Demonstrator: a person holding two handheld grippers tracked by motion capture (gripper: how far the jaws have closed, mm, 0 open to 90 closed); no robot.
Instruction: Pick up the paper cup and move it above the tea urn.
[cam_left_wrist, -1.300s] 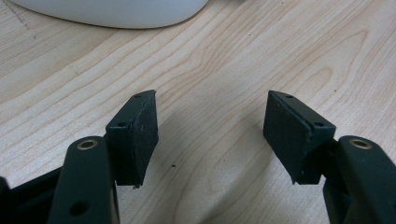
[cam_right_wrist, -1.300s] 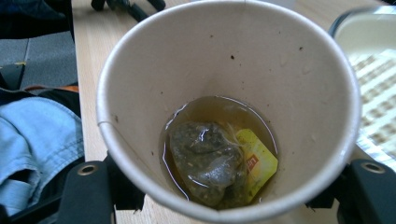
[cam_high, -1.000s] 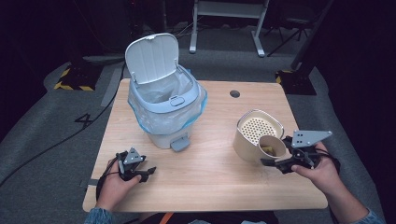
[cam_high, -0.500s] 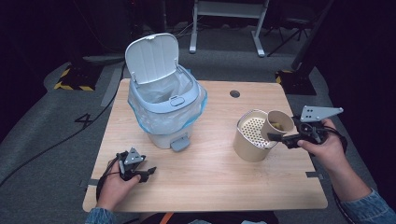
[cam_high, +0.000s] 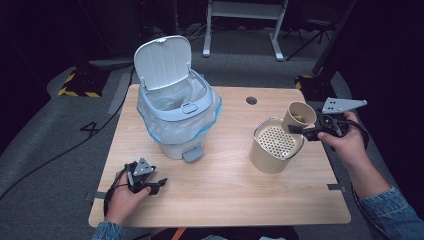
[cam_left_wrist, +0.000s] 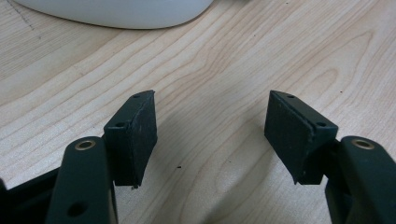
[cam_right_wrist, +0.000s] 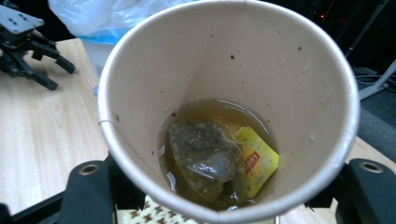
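My right gripper (cam_high: 300, 128) is shut on a tan paper cup (cam_high: 299, 117), held tilted above the right rim of a beige strainer pot (cam_high: 276, 145) with a perforated top. Inside the cup (cam_right_wrist: 224, 112) lie a wet tea bag (cam_right_wrist: 203, 156), its yellow tag (cam_right_wrist: 257, 161) and a little brown liquid. My left gripper (cam_high: 156, 184) rests open on the wooden table (cam_high: 225, 200) at the front left; its pads (cam_left_wrist: 135, 133) stand wide apart over bare wood. A white pedal bin (cam_high: 175, 115) with its lid up and a clear liner stands at the back left.
The bin's foot pedal (cam_high: 192, 154) points toward the table's front. A round cable hole (cam_high: 251, 100) sits near the back edge. In the right gripper view the left gripper (cam_right_wrist: 28, 51) lies on the far side of the table. Dark floor surrounds the table.
My right gripper has lifted the cup from beside the strainer pot's front right and carried it up and back, above the pot's right rim. The left gripper has stayed still.
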